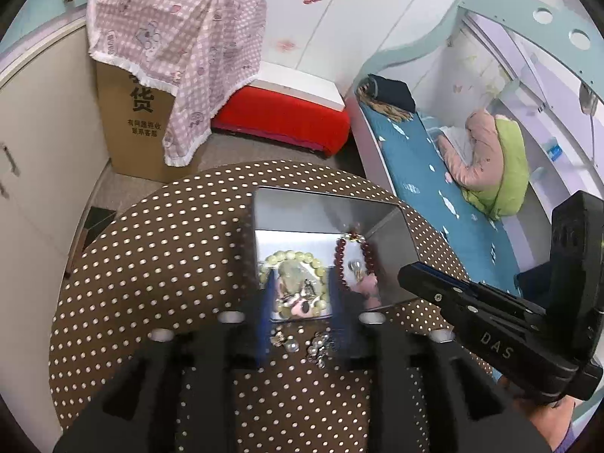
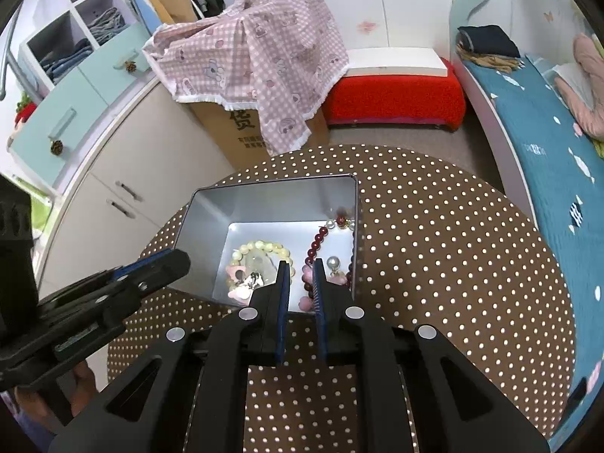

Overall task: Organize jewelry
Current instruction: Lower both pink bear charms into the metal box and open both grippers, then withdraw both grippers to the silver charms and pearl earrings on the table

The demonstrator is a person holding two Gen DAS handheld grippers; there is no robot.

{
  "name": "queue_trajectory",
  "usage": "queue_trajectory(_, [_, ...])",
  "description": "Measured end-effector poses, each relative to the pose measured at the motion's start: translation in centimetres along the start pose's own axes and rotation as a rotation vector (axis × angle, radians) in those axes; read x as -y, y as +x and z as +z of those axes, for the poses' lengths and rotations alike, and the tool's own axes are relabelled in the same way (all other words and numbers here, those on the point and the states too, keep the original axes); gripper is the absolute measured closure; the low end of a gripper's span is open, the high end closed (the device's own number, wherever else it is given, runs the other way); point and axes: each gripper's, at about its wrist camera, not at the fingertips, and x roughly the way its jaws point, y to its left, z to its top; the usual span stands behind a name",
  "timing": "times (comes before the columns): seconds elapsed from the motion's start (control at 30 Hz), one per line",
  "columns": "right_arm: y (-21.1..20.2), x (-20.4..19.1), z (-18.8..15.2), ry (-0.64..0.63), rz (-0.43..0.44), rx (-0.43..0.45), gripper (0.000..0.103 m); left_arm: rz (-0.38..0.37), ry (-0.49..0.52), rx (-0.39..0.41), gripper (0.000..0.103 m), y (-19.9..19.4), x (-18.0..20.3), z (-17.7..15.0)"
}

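Observation:
A silver metal tin (image 1: 328, 207) (image 2: 211, 207) stands open on the round brown dotted table (image 1: 158, 249) (image 2: 434, 249). Inside lie a pale yellow bead bracelet (image 1: 292, 256) (image 2: 260, 246), a dark red bead bracelet (image 1: 339, 253) (image 2: 315, 243), pink charms and a pearl earring (image 2: 332, 262). Small pearl and metal pieces (image 1: 302, 343) lie on the table in front of the tin. My left gripper (image 1: 300, 294) is open over the tin's near edge, fingers blurred. My right gripper (image 2: 300, 264) is open by a narrow gap and empty, tips above the tin's near edge.
Behind the table stand a cardboard box under a pink checked cloth (image 1: 177, 45) (image 2: 260, 60), a red stool (image 1: 283, 117) (image 2: 392, 102) and cream cabinets (image 1: 41, 143). A bed with a teal sheet (image 1: 426, 166) (image 2: 547, 151) runs along the right.

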Motion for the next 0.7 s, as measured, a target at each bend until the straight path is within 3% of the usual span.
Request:
queue_trajectory(0.3, [-1.2, -0.4, -1.0, -0.002, -0.006, 0.013, 0.088, -0.002, -0.02, 0.038, 0.067, -2.9, -0.8, -1.5])
queue_trajectory(0.5, [-2.3, -0.2, -3.0, 0.001, -0.031, 0.01, 0.087, 0.047, -0.038, 0.016, 0.058, -3.2, -2.2, -3.0])
queue_trajectory(0.53, [-2.4, -0.3, -3.3, 0.0, -0.038, 0.008, 0.083, 0.053, -0.043, 0.006, 0.058, -3.0, -2.4, -3.1])
queue_trajectory(0.6, [-2.3, -0.4, -4.1, 0.001, -0.045, 0.004, 0.063, 0.066, -0.048, -0.013, 0.058, -2.6, -2.7, -3.6])
queue_trajectory(0.63, [-2.1, -0.5, -4.7, 0.001, -0.053, -0.002, 0.048, 0.071, -0.051, -0.024, 0.057, -2.4, -2.8, -3.9])
queue_trajectory(0.7, [-1.4, -0.7, -5.4, -0.002, -0.049, -0.02, 0.046, 0.081, -0.054, -0.046, 0.057, -1.9, -3.0, -4.3])
